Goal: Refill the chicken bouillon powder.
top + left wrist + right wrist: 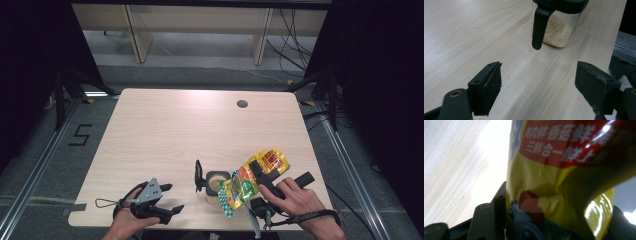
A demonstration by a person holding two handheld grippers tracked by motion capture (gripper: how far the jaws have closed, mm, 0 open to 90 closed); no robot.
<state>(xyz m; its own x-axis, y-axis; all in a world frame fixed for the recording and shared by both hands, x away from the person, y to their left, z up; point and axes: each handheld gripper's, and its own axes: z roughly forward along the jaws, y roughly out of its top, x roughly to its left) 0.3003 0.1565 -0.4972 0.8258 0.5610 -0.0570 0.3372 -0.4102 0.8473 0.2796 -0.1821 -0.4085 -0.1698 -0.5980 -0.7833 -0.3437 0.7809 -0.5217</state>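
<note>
Lower right of the high view, the right tongs [256, 172] are clamped on the yellow seasoning bag [250, 181], tilted with its torn end down-left over the open jar [216, 184]. Left tongs [169, 199] rest apart, lower left, on the bench [165, 125].

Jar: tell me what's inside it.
The jar holds pale tan granules, filling its lower part; its lid is flipped open. From above, the yellow bag held by the right gripper covers part of its mouth.
</note>
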